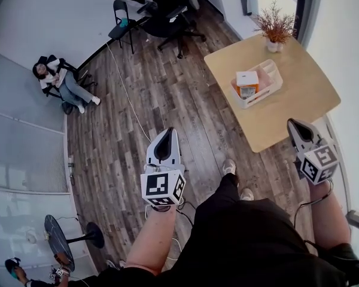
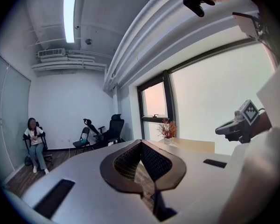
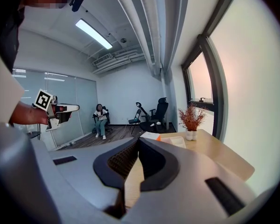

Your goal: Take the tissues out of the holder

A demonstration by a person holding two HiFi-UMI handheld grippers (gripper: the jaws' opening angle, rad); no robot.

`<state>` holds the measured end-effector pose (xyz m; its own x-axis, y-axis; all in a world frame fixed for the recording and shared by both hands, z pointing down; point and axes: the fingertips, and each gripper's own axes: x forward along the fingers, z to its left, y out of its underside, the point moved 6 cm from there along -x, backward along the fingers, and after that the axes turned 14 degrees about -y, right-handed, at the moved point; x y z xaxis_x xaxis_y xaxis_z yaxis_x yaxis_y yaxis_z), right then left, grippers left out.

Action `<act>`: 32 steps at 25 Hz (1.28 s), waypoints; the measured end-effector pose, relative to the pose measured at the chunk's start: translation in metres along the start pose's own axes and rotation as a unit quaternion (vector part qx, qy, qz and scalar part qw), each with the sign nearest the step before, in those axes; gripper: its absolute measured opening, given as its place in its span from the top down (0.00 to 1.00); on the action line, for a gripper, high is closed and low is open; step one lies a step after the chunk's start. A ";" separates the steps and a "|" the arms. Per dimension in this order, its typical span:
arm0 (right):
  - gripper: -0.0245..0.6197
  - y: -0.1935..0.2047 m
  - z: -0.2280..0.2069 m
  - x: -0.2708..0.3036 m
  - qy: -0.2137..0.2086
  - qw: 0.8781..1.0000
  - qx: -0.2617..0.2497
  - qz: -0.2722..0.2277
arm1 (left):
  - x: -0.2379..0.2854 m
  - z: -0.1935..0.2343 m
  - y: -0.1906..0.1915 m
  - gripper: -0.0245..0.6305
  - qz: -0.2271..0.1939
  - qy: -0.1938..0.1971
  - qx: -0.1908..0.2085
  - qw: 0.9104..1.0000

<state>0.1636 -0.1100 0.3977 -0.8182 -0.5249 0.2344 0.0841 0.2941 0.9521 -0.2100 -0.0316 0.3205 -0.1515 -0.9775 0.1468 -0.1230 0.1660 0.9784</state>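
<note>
You stood on the wooden floor, short of the table, with both tools held out in front of you. The left gripper was clenched, its tips meeting with nothing between them. The right gripper was shut just as tight and equally empty (its own view showed only tabletop through the gap behind the tips).

The tissues, a white pack with an orange side, sat in the white holder near the middle of the table. They filled the end of it that lay toward the left in the head view, and the rest of the holder looked empty. A vase of dried twigs stood near the far edge, well apart from the holder. Neither tool was anywhere near the pack.

I judged this to be the approach: nothing had been grasped, and the tissues were untouched in their place. The next move called for closing in on the table and bringing one tool over the holder. You needed to open those jaws before they came down, since shut tips would only push the pack. The holder looked light, so it would likely have paid to steady its rim with the other tool while the pack was lifted straight up. The seated person and the office chairs were far across the room and no concern.
</note>
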 end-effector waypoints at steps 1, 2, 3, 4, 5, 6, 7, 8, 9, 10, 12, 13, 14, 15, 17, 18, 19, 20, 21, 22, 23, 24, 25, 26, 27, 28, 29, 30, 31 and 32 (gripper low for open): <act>0.95 -0.002 -0.006 0.005 0.004 1.000 -0.001 0.001 | 0.013 -0.002 -0.001 0.96 -0.003 0.005 -0.001 1.000; 0.95 -0.005 -0.013 0.011 0.009 1.000 -0.001 0.002 | 0.026 -0.004 -0.003 0.96 -0.006 0.011 -0.001 1.000; 0.95 -0.009 -0.020 0.016 0.014 1.000 0.000 0.002 | 0.040 -0.006 -0.006 0.96 -0.009 0.019 0.000 1.000; 0.95 -0.014 -0.026 0.022 0.019 1.000 0.001 0.002 | 0.052 -0.007 -0.009 0.96 -0.012 0.026 0.003 1.000; 0.95 -0.018 -0.031 0.028 0.025 1.000 0.003 0.003 | 0.065 -0.007 -0.013 0.96 -0.015 0.034 0.006 0.999; 0.95 -0.023 -0.036 0.035 0.031 0.999 0.006 0.004 | 0.078 -0.006 -0.017 0.96 -0.018 0.041 0.010 0.999; 0.95 -0.028 -0.041 0.042 0.037 0.999 0.008 0.005 | 0.091 -0.005 -0.020 0.96 -0.020 0.047 0.013 0.999; 0.95 -0.032 -0.047 0.050 0.042 0.999 0.010 0.004 | 0.105 -0.004 -0.021 0.96 -0.021 0.053 0.015 0.998; 0.95 -0.035 -0.052 0.058 0.046 0.999 0.011 0.004 | 0.119 -0.003 -0.021 0.96 -0.020 0.059 0.016 0.998; 0.95 -0.037 -0.057 0.066 0.049 0.999 0.011 0.004 | 0.133 -0.002 -0.020 0.96 -0.018 0.066 0.017 0.998; 0.95 -0.041 -0.066 0.080 0.057 0.998 0.012 0.007 | 0.159 -0.002 -0.017 0.96 -0.015 0.080 0.020 0.996; 0.95 -0.043 -0.070 0.086 0.061 0.998 0.012 0.010 | 0.172 -0.002 -0.016 0.96 -0.014 0.087 0.021 0.996; 0.95 -0.045 -0.072 0.092 0.067 0.998 0.012 0.013 | 0.183 -0.001 -0.016 0.96 -0.014 0.093 0.021 0.995; 0.95 -0.048 -0.074 0.097 0.073 0.997 0.013 0.016 | 0.194 0.001 -0.017 0.96 -0.016 0.098 0.020 0.995; 0.95 -0.053 -0.075 0.106 0.084 0.996 0.013 0.024 | 0.214 0.004 -0.021 0.96 -0.024 0.106 0.021 0.994; 0.95 -0.054 -0.075 0.111 0.087 0.996 0.011 0.029 | 0.223 0.002 -0.022 0.96 -0.028 0.115 0.024 0.993; 0.95 -0.053 -0.076 0.115 0.089 0.995 0.009 0.033 | 0.232 -0.001 -0.021 0.96 -0.030 0.126 0.030 0.991; 0.95 -0.050 -0.078 0.119 0.091 0.995 0.008 0.034 | 0.241 -0.006 -0.018 0.96 -0.029 0.138 0.036 0.989; 0.95 -0.047 -0.080 0.122 0.092 0.995 0.008 0.033 | 0.249 -0.011 -0.013 0.96 -0.027 0.149 0.041 0.988; 0.95 -0.045 -0.082 0.125 0.094 0.995 0.009 0.031 | 0.256 -0.015 -0.009 0.96 -0.024 0.158 0.043 0.986; 0.95 -0.045 -0.084 0.127 0.094 0.995 0.008 0.030 | 0.262 -0.019 -0.006 0.96 -0.020 0.165 0.043 0.985; 0.95 -0.046 -0.084 0.130 0.092 0.995 0.006 0.031 | 0.267 -0.021 -0.003 0.96 -0.016 0.170 0.042 0.984; 0.95 -0.047 -0.085 0.133 0.090 0.995 0.003 0.032 | 0.271 -0.024 -0.001 0.96 -0.013 0.174 0.041 0.984; 0.95 -0.047 -0.087 0.135 0.087 0.996 0.002 0.034 | 0.275 -0.027 0.002 0.96 -0.011 0.178 0.040 0.983; 0.95 -0.046 -0.090 0.138 0.084 0.996 0.002 0.036 | 0.279 -0.030 0.004 0.96 -0.010 0.182 0.039 0.982; 0.95 -0.044 -0.094 0.141 0.081 0.996 0.002 0.038 | 0.283 -0.033 0.007 0.96 -0.008 0.185 0.039 0.982; 0.95 -0.043 -0.098 0.144 0.077 0.996 0.003 0.040 | 0.286 -0.036 0.010 0.96 -0.005 0.186 0.039 0.982; 0.95 -0.041 -0.101 0.148 0.073 0.996 0.003 0.042 | 0.288 -0.037 0.012 0.96 -0.001 0.186 0.039 0.982; 0.95 -0.041 -0.103 0.151 0.067 0.997 0.001 0.044 | 0.290 -0.038 0.014 0.96 0.004 0.185 0.039 0.982; 0.95 -0.041 -0.105 0.155 0.061 0.997 -0.003 0.046 | 0.290 -0.039 0.016 0.96 0.008 0.183 0.039 0.982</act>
<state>0.0929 -0.2867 0.4159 -0.7322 -0.5889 0.3421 0.1590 0.3406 0.9267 -0.2177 -0.3180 0.3842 0.2069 -0.9537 0.2183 -0.2002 0.1772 0.9636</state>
